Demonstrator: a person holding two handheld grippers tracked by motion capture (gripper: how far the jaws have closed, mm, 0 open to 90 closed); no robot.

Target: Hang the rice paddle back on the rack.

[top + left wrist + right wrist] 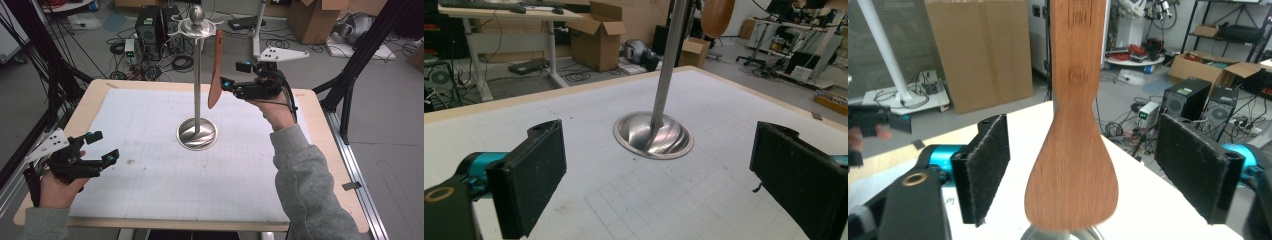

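The left gripper (97, 147) is held low over the near-left part of the table (95, 100), jaws spread wide with nothing between them; it is judged to be parked out of the way while the other hand works. At centre, a metal stand (197, 75) rests on the gridded white sheet (150, 175), its round base (654, 135) flat and its pole upright, so that a utensil can be hung from the top ring. A wooden spatula (216, 75) hangs there, blade down, beside the pole and clear of the sheet. The right gripper (232, 75) is held level just beside the blade (1073, 185); its jaws stand apart on either side, neither pad seen pressing the wood, which suggests a release. The spatula is reddish-brown, flat, with a narrow handle widening to a rounded blade.
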